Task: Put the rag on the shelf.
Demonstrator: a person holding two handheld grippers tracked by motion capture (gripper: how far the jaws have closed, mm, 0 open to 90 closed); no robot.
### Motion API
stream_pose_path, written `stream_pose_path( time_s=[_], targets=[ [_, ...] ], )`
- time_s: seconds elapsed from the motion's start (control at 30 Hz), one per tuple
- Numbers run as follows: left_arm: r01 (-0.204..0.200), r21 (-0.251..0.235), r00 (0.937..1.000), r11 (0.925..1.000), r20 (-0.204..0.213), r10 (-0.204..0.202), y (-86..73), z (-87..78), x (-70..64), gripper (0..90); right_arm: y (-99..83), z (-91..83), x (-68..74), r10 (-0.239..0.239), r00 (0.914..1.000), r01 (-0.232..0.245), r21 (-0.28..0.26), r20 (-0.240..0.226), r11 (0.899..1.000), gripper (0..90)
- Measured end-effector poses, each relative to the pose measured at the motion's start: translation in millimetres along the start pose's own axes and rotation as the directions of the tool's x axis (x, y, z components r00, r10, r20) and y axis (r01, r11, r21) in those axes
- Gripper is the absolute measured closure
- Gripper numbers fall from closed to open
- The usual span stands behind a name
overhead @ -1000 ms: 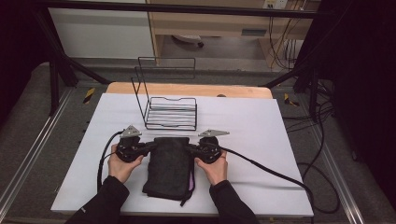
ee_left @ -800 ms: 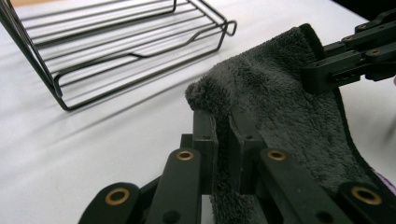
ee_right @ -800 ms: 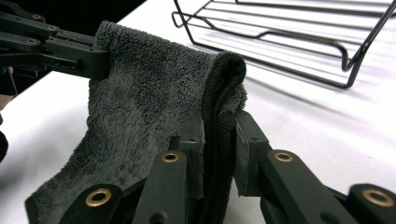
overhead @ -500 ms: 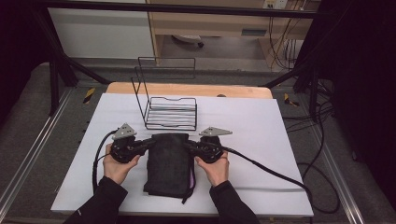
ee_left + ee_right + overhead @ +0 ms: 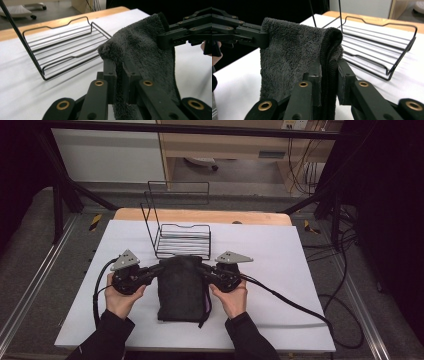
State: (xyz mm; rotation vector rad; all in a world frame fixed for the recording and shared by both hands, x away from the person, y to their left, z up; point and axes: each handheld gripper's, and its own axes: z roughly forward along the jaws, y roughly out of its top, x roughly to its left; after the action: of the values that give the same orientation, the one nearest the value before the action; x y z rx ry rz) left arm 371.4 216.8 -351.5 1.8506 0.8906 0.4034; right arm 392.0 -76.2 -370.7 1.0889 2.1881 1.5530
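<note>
Moved: dark towel (image 5: 182,287) nearer wire rack (image 5: 182,240). Left gripper (image 5: 157,268), right gripper (image 5: 203,270) clamp its far corners. Risk: hem snagging the rack's front rail.

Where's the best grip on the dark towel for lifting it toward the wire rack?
Probably its two far corners, pinched from each side, as the left gripper and right gripper do now. The towel is limp and folded; the rack sits just beyond.
</note>
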Motion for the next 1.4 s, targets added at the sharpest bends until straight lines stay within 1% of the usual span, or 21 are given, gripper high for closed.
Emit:
stream_pose_path(
  time_s=[0.13, 0.23, 0.27, 0.3, 0.37, 0.47, 0.6, 0.77, 0.87, 0.9, 0.97, 1.03, 1.1, 1.13, 1.2, 1.33, 1.4],
  targets=[
    [-0.005, -0.025, 1.0000, 0.9997, 0.000, 0.005, 4.5, -5.0, -2.2, 82.7, 5.8, -4.8, 1.4, -0.015, 0.9999, 0.015, -0.023, -0.001, 1.000, 77.3],
    [-0.012, -0.040, 0.9999, 0.9991, -0.006, 0.012, 7.6, -8.5, -3.7, 82.7, 11.1, -7.8, 4.2, -0.040, 0.9992, 0.040, -0.037, 0.004, 0.999, 77.4],
    [-0.016, -0.046, 0.9998, 0.9988, -0.008, 0.016, 9.0, -10.0, -4.0, 82.7, 14.8, -9.3, 6.4, -0.055, 0.9985, 0.055, -0.048, 0.010, 0.997, 77.5],
    [-0.017, -0.054, 0.9998, 0.9984, -0.010, 0.017, 10.4, -11.5, -4.5, 82.7, 14.8, -9.3, 6.4, -0.055, 0.9985, 0.055, -0.048, 0.010, 0.997, 77.5],
    [-0.021, -0.070, 0.9997, 0.9973, -0.012, 0.020, 13.7, -14.5, -4.7, 82.7, 18.6, -10.9, 8.5, -0.064, 0.9979, 0.065, -0.060, 0.013, 0.996, 77.6],
    [-0.015, -0.095, 0.9999, 0.9953, -0.009, 0.014, 18.4, -18.1, -5.2, 82.8, 24.4, -14.0, 10.8, -0.082, 0.9965, 0.083, -0.079, 0.019, 0.993, 77.6],
    [-0.025, -0.122, 0.9997, 0.9922, -0.009, 0.024, 24.7, -21.7, -7.1, 82.8, 32.6, -20.3, 13.1, -0.097, 0.9950, 0.099, -0.103, 0.026, 0.990, 77.7],
    [-0.036, -0.164, 0.9993, 0.9859, -0.013, 0.034, 32.2, -27.0, -8.8, 82.7, 43.7, -28.6, 16.9, -0.125, 0.9915, 0.129, -0.136, 0.036, 0.982, 77.8],
    [-0.040, -0.185, 0.9992, 0.9820, -0.017, 0.037, 38.0, -29.9, -9.1, 82.8, 49.7, -32.2, 19.8, -0.134, 0.9901, 0.139, -0.158, 0.042, 0.978, 77.8],
    [-0.042, -0.192, 0.9991, 0.9806, -0.018, 0.039, 40.3, -30.8, -9.2, 82.8, 53.3, -33.9, 20.9, -0.140, 0.9890, 0.146, -0.171, 0.048, 0.974, 77.8],
    [-0.046, -0.205, 0.9989, 0.9778, -0.021, 0.042, 45.1, -32.6, -9.5, 82.8, 55.2, -34.7, 21.4, -0.140, 0.9888, 0.147, -0.178, 0.051, 0.973, 77.8],
    [-0.051, -0.217, 0.9986, 0.9748, -0.027, 0.046, 49.7, -34.1, -10.2, 82.8, 59.2, -36.3, 22.6, -0.142, 0.9882, 0.151, -0.196, 0.058, 0.969, 77.8],
    [-0.056, -0.231, 0.9982, 0.9714, -0.033, 0.049, 53.9, -35.2, -10.9, 82.9, 65.4, -38.8, 24.4, -0.148, 0.9866, 0.160, -0.218, 0.068, 0.963, 77.8],
    [-0.056, -0.237, 0.9982, 0.9698, -0.033, 0.049, 56.0, -35.8, -10.9, 82.8, 67.6, -39.4, 24.8, -0.152, 0.9858, 0.164, -0.227, 0.072, 0.960, 77.8],
    [-0.053, -0.250, 0.9984, 0.9667, -0.034, 0.046, 60.0, -36.6, -10.7, 82.9, 69.6, -40.2, 25.3, -0.154, 0.9853, 0.167, -0.231, 0.074, 0.958, 77.8],
    [-0.049, -0.275, 0.9985, 0.9601, -0.036, 0.040, 68.3, -37.6, -9.1, 82.9, 77.7, -42.4, 26.6, -0.161, 0.9827, 0.179, -0.256, 0.091, 0.950, 77.8],
    [-0.039, -0.295, 0.9990, 0.9547, -0.034, 0.030, 72.2, -38.0, -8.3, 82.9, 83.5, -43.4, 27.5, -0.162, 0.9817, 0.184, -0.273, 0.100, 0.944, 77.9]
  ],
)
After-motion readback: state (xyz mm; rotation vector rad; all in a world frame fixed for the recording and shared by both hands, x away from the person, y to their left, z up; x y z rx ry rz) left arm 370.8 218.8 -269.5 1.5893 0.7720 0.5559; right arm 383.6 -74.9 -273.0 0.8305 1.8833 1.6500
